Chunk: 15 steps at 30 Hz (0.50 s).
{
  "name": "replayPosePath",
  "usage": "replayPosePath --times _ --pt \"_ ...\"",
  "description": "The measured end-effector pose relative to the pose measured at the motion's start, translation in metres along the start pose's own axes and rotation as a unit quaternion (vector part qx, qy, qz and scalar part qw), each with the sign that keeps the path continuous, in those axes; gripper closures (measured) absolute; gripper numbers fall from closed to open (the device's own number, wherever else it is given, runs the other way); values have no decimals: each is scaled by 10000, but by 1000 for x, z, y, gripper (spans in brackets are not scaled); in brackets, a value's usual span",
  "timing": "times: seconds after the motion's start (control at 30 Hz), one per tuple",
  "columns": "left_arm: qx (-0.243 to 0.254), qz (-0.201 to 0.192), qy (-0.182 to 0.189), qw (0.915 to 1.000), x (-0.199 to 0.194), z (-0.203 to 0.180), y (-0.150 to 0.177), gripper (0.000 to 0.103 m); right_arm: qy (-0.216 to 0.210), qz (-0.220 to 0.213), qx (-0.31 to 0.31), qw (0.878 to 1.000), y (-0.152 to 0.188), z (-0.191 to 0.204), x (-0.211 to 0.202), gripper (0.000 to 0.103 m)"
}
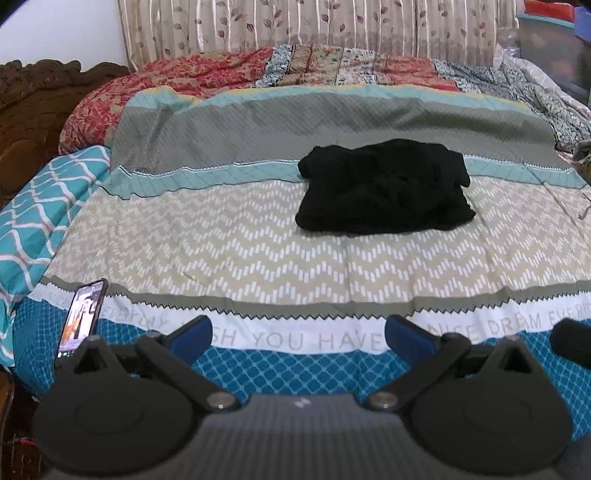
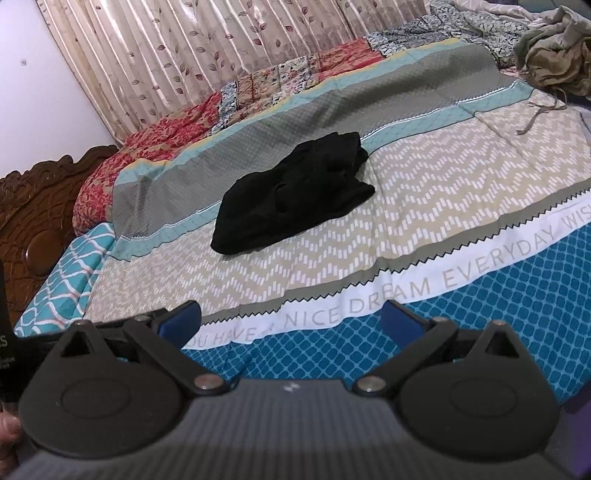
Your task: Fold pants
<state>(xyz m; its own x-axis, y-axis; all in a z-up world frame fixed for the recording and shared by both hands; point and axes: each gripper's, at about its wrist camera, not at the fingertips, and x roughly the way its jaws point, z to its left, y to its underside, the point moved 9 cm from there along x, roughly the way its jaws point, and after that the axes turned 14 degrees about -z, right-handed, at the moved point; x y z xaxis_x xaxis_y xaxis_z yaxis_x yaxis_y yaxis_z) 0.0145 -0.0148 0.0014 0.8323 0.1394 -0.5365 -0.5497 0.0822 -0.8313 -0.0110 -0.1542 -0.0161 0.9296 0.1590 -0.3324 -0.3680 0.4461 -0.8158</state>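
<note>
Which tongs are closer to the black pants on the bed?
Hard to tell; neither is clearly closer. The left tongs face the black pants nearly head-on. The right tongs see the pants from an angle. Both are open and hang back over the bed's near edge.

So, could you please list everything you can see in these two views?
pants: one, black, bunched mid-bed
bedspread: one, teal, grey and beige bands, covering the bed
quilt: one, red patchwork, far edge of the bed
curtain: one, beige leaf print, behind
headboard: one, carved brown wood, left
phone: one, screen lit, near left
olive clothes: one heap, far right
left hand-held gripper: open, empty
right hand-held gripper: open, empty
</note>
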Motion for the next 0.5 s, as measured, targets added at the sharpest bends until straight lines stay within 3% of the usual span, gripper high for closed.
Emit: replayPosePath --times 0.33,0.5 --pt "51 337 198 9992 1 -12 13 0 146 183 208 9995 7 -12 6 0" --pt "20 692 223 9974 7 -14 26 0 190 247 273 9991 9 -18 7 0"
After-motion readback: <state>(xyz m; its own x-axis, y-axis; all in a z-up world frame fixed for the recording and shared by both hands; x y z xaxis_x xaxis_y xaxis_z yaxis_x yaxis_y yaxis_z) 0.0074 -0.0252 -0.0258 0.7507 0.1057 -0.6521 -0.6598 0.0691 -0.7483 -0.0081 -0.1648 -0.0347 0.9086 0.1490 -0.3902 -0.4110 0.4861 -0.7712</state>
